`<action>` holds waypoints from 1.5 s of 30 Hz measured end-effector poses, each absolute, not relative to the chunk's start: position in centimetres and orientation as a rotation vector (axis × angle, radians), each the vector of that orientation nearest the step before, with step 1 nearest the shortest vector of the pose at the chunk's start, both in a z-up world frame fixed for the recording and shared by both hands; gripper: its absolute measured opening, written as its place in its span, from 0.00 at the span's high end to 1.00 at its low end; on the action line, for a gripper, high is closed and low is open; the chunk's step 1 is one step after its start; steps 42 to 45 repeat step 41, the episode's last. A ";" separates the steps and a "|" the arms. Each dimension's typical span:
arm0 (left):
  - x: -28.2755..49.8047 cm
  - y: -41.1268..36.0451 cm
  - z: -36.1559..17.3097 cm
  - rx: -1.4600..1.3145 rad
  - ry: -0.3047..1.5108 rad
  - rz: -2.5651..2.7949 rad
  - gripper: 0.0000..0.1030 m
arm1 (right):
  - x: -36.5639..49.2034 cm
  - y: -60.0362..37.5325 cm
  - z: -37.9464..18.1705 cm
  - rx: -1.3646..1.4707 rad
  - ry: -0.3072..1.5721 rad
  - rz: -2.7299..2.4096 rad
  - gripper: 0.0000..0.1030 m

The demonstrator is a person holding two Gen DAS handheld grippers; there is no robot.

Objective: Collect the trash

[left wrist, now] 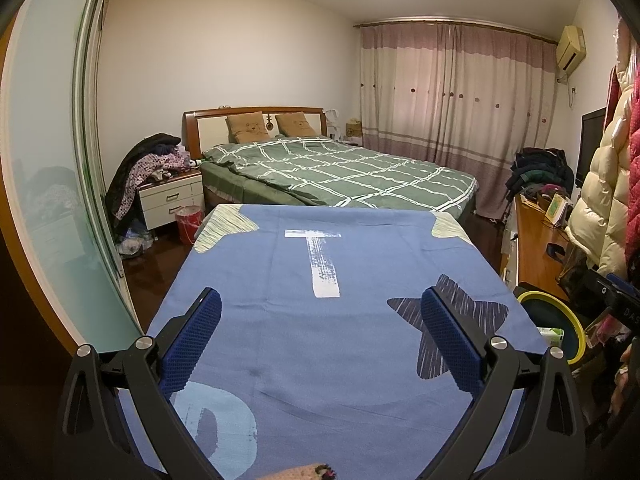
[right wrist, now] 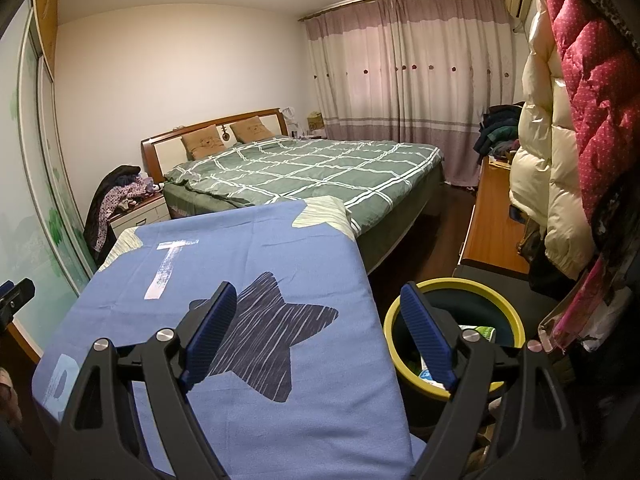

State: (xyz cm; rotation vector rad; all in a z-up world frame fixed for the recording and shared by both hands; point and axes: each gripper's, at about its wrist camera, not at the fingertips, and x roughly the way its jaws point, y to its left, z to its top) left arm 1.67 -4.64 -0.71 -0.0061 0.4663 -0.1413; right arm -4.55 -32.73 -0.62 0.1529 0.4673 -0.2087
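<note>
Left hand-held gripper (left wrist: pixel 320 308), right hand-held gripper (right wrist: pixel 316 304), black angular frames, silver round screws, blue textured finger pads (left wrist: pixel 192 344)

A large white brush-stroke letter "T" (left wrist: pixel 318 262) stands printed on the blue cloth (left wrist: pixel 340 360) that covers the table, near its far edge; the right wrist view shows the same letter toward the far left corner of the cloth. At the near left corner of the cloth lies a big pale blue character (left wrist: pixel 218 420), cut off by the gripper frame; it may be a "D", a "P" or a "9", and which one cannot be told. On a dark device (left wrist: pixel 628 308) at the right edge of the left wrist view stand small pale letters that read about "DAS", the rest cut off.
</note>
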 end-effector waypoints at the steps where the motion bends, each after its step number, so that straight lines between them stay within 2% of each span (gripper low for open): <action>1: 1.7 -4.6 -0.7 -0.006 0.466 -0.141 0.05 | -4.5 -32.7 -0.7 0.153 0.468 -0.209 0.23; 23: 1.9 -4.9 -1.1 -0.009 0.485 -0.147 0.05 | -4.2 -32.5 -1.2 0.154 0.477 -0.205 0.23; 34: 4.8 -4.6 -2.4 -0.050 0.558 -0.180 0.05 | -2.8 -32.6 -1.8 0.159 0.502 -0.190 0.22; 41: 12.8 -4.8 -5.0 0.021 0.659 -0.121 0.05 | 5.0 -33.3 -3.5 0.190 0.573 -0.120 0.10; 45: 12.8 -4.8 -5.0 0.021 0.659 -0.121 0.05 | 5.0 -33.3 -3.5 0.190 0.573 -0.120 0.10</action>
